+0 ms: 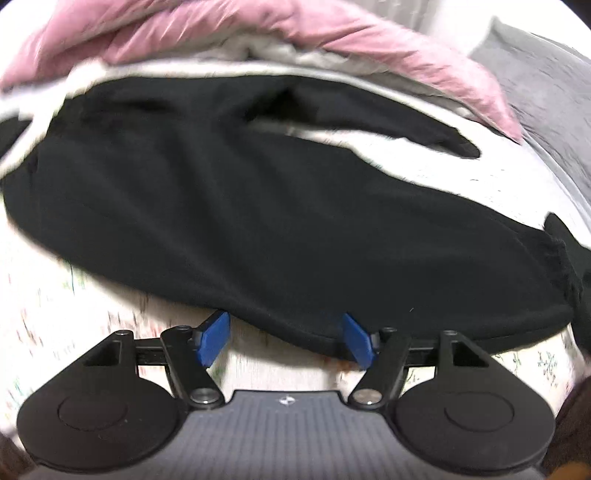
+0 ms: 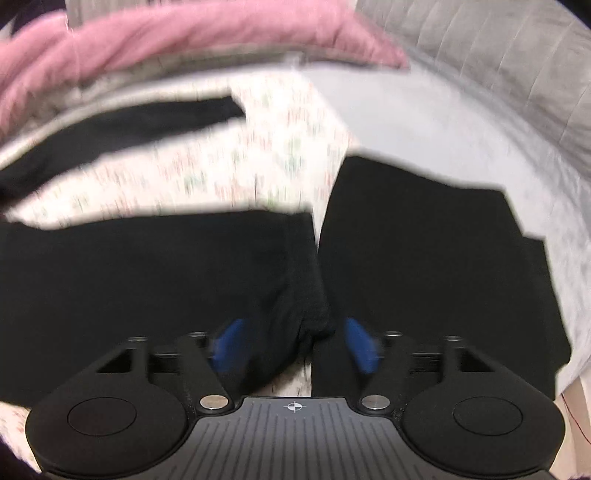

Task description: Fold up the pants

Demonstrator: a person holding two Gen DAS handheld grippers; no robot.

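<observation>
1. The left gripper [image 1: 286, 341] tilts steeply down, blue pads spread wide – nothing pinched, the near hem of the black pants [image 1: 258, 221] just beyond them.
2. The right gripper [image 2: 295, 347] also angles down, jaws parted over a bunched pants edge, not pressing it.
3. The pants lie on a floral sheet [image 2: 266, 147] – a pink blanket [image 1: 184, 26] behind.

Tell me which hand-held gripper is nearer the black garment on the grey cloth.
Right. The right hand-held gripper hangs at the black garment, by its left corner; the left hand-held gripper is at the pants, that garment far to its right.
</observation>
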